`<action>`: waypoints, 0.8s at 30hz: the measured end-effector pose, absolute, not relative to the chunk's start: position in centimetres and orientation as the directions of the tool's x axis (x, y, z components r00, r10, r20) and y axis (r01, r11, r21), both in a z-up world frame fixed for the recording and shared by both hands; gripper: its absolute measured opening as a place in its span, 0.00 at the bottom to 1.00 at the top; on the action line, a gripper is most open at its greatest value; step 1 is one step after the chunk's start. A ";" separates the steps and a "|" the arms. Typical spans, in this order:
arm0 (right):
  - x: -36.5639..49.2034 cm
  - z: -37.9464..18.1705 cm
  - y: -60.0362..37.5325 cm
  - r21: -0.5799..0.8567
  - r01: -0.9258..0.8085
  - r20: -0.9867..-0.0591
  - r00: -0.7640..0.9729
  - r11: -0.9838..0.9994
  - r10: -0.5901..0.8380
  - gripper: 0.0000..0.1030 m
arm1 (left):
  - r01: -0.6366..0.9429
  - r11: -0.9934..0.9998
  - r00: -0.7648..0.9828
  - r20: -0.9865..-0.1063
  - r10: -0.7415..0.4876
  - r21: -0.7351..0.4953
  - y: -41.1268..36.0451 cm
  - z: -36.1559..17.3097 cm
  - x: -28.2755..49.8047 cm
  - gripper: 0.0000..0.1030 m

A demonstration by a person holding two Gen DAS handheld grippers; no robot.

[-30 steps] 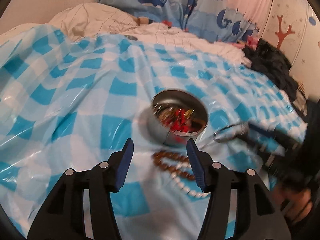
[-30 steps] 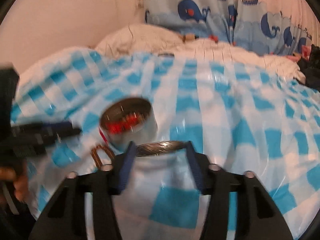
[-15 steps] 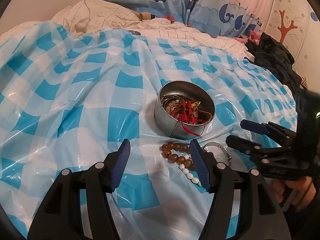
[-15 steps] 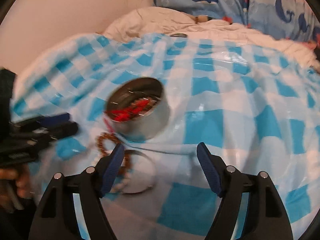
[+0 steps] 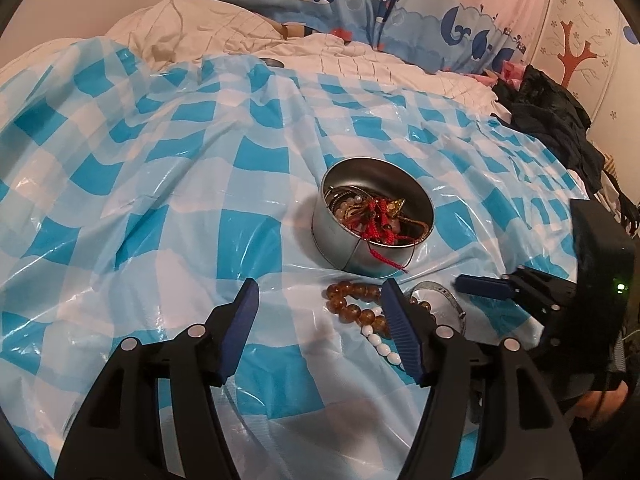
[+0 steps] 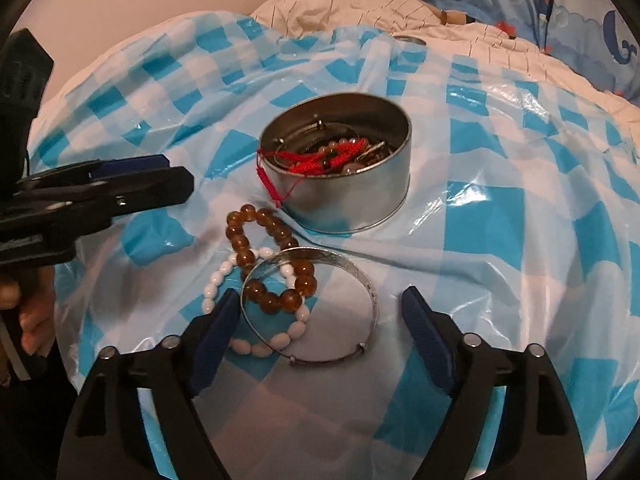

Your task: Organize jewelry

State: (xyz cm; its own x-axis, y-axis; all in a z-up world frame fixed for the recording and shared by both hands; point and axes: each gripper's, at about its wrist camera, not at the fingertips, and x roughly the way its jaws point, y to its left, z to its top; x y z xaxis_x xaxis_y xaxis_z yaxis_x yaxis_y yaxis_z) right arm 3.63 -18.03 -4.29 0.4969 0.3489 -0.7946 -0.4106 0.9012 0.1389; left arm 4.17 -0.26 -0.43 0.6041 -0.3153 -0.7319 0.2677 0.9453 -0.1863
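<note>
R gripper (image 6: 320,328) jaws closing w/ nothing gripped yet, silver bangle (image 6: 316,304) lying between them on the bed's plastic sheet (image 6: 500,216) near the tin (image 6: 340,168) — pinch the rim only, clear of the amber beads (image 6: 268,256); L gripper (image 5: 320,324) released, empty.

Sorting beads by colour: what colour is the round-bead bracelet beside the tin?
Amber brown round-bead bracelet, clearest in the right wrist view.

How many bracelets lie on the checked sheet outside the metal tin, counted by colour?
Amber-brown bead bracelet: 1
White bead bracelet: 1
Silver bangle: 1
Total: 3, all lying overlapped just in front of the tin.
</note>
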 end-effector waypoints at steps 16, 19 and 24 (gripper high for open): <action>6.9 2.8 -18.7 0.115 -0.380 -0.670 0.653 0.918 0.354 0.65 | 0.337 0.932 0.538 -0.784 -0.309 -0.136 -2.3 -2.0 4.2 0.59; 9.5 2.9 -16.8 0.081 -0.401 -0.682 0.645 0.913 0.344 0.66 | 0.347 0.928 0.528 -0.790 -0.311 -0.134 -2.9 -2.5 4.3 0.59; 9.8 2.8 -16.3 0.059 -0.397 -0.686 0.650 0.916 0.326 0.68 | 0.345 0.927 0.519 -0.792 -0.321 -0.150 -3.2 -3.3 4.5 0.60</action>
